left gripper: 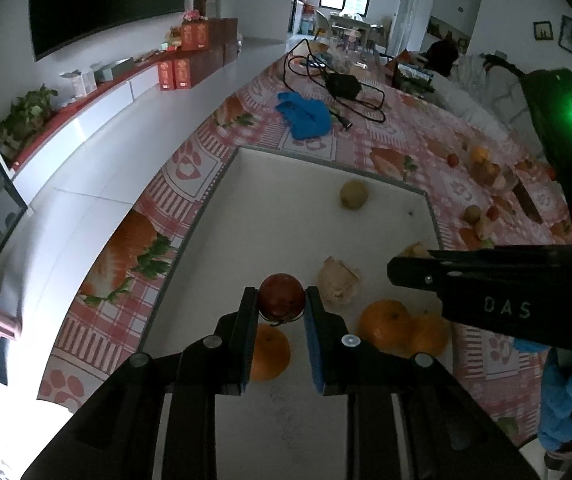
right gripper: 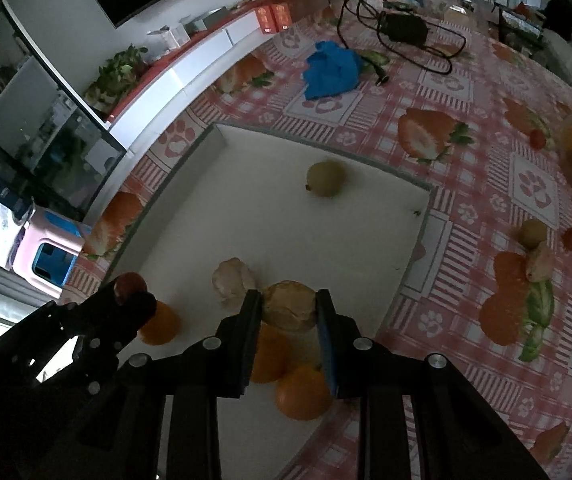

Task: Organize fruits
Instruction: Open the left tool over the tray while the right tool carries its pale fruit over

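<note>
A white tray (left gripper: pixel 286 208) lies on the pink checked tablecloth. My left gripper (left gripper: pixel 281 296) is shut on a small dark red fruit (left gripper: pixel 281 300) held just above the tray, over an orange (left gripper: pixel 269 354). My right gripper (right gripper: pixel 289 300) is shut on a tan papery-husked fruit (right gripper: pixel 289 310) above two oranges (right gripper: pixel 304 396) at the tray's near right corner. A second tan husked fruit (right gripper: pixel 231 280) and a yellow-green round fruit (right gripper: pixel 325 179) rest in the tray. The right wrist view shows the left gripper (right gripper: pixel 129 292) at the lower left, with the red fruit (right gripper: pixel 127 282) in its tips.
More loose fruit (right gripper: pixel 532 232) lies on the tablecloth (right gripper: pixel 466 184) to the right of the tray. A blue cloth (right gripper: pixel 330 70) and a black adapter with cables (right gripper: pixel 404 26) sit beyond the tray. The table's left edge drops to a white floor (left gripper: pixel 85 184).
</note>
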Motion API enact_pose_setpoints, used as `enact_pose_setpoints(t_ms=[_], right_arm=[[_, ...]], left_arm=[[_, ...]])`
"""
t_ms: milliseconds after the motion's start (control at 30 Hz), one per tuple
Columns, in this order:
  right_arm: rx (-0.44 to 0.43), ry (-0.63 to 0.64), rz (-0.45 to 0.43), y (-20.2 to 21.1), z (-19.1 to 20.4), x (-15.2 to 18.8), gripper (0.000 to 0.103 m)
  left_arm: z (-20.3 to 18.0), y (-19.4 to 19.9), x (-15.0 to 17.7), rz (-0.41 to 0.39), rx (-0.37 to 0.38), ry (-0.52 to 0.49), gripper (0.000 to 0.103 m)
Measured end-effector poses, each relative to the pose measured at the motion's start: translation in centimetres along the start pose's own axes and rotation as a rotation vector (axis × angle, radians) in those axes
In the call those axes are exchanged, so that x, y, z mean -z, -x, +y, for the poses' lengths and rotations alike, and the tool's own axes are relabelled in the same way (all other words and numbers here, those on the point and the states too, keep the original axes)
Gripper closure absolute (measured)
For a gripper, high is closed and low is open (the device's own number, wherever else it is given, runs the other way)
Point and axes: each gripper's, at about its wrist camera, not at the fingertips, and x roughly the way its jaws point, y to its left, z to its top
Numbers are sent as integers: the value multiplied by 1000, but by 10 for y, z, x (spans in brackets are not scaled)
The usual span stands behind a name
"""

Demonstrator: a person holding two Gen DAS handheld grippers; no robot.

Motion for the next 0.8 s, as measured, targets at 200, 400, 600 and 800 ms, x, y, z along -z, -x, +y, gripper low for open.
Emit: enact_pose_setpoints(t_ms=[200, 400, 600, 800], right_arm=[[46, 54, -2, -3, 9, 3, 35], [117, 66, -98, 27, 3, 7, 29], [188, 82, -176, 62, -15, 25, 29], [212, 48, -226, 91, -47, 45, 29]], left_arm=[[-1, 11, 4, -61, -61, 4, 22], [-14, 26, -1, -60, -67, -25, 22], [-51, 40, -3, -77, -62, -79, 21], [-98, 43, -1, -67, -57, -164, 20]])
